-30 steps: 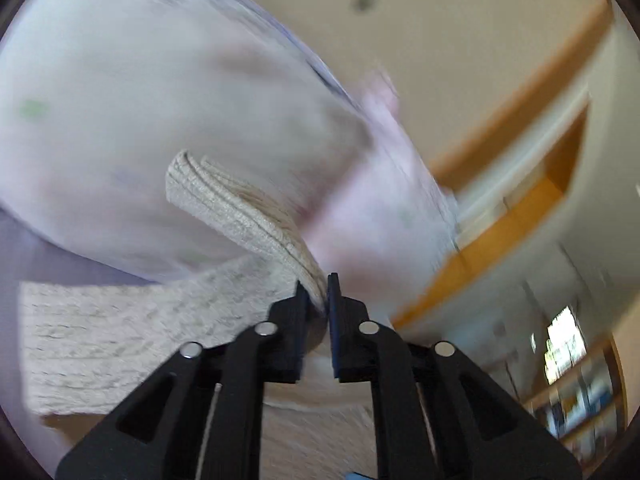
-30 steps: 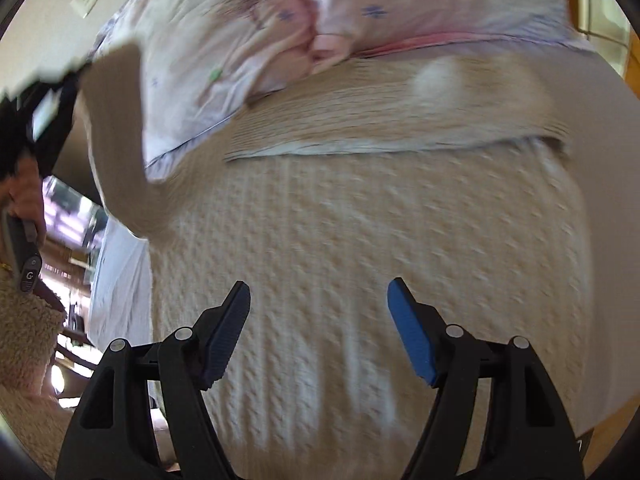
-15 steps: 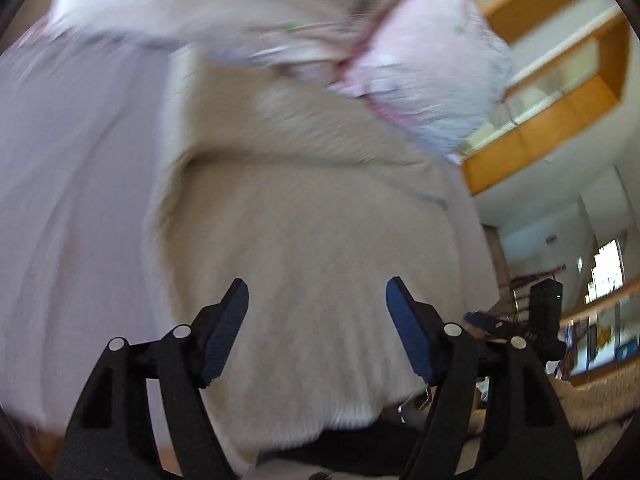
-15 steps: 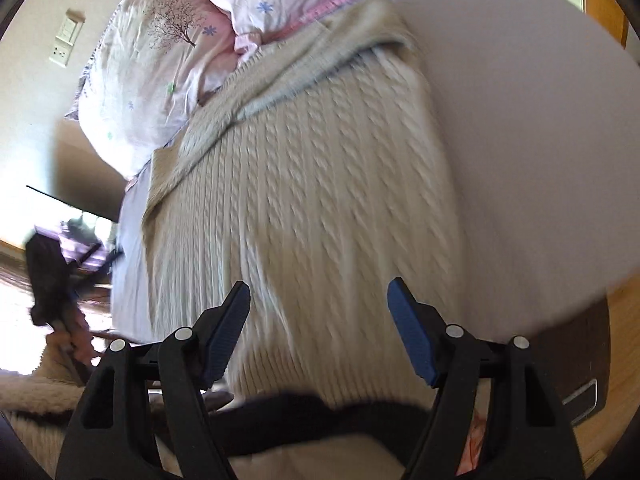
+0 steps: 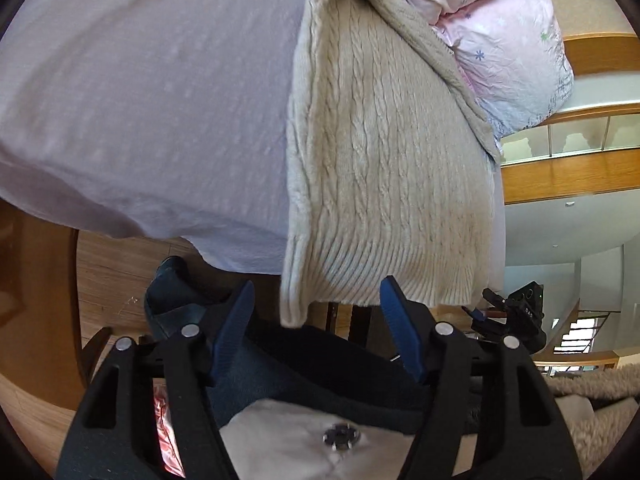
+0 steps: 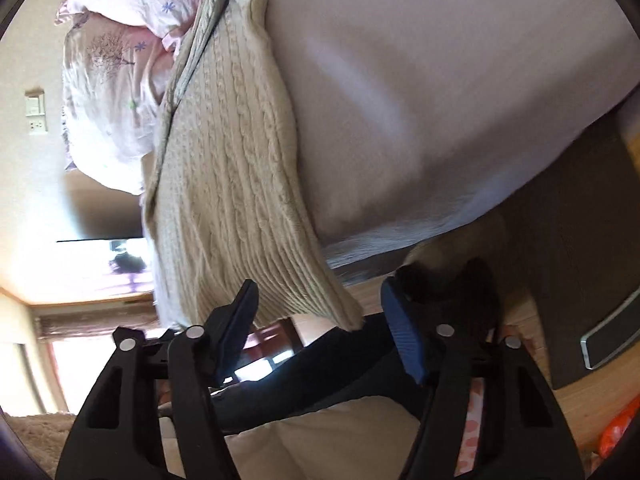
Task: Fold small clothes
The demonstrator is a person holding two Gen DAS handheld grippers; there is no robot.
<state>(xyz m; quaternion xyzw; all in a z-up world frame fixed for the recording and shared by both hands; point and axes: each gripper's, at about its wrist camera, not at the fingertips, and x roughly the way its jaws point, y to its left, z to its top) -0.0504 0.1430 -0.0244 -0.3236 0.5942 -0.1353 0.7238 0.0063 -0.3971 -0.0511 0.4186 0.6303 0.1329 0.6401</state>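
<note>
One cream cable-knit sweater (image 5: 384, 152) lies flat on the pale lilac bedsheet (image 5: 152, 92), its ribbed hem hanging over the mattress edge nearest the person and its far end tucked against two pink floral pillows (image 5: 516, 48). In the right wrist view the same sweater (image 6: 236, 184) runs along the left side of the sheet (image 6: 440, 92), pillows (image 6: 116, 80) beyond it. The neckline is hidden against the pillows, and the sleeves cannot be made out.

Two grippers are up. The left gripper (image 5: 318, 320) has its blue-padded jaws spread wide with nothing between them, held just short of the hem. The right gripper (image 6: 320, 320) is likewise wide apart and empty, the hem's corner hanging between its fingers without touching.

A second ago the left jaws pinched a fold of knit; that is released and the cloth is laid down. Both grippers have drawn back toward the bed edge.
</note>
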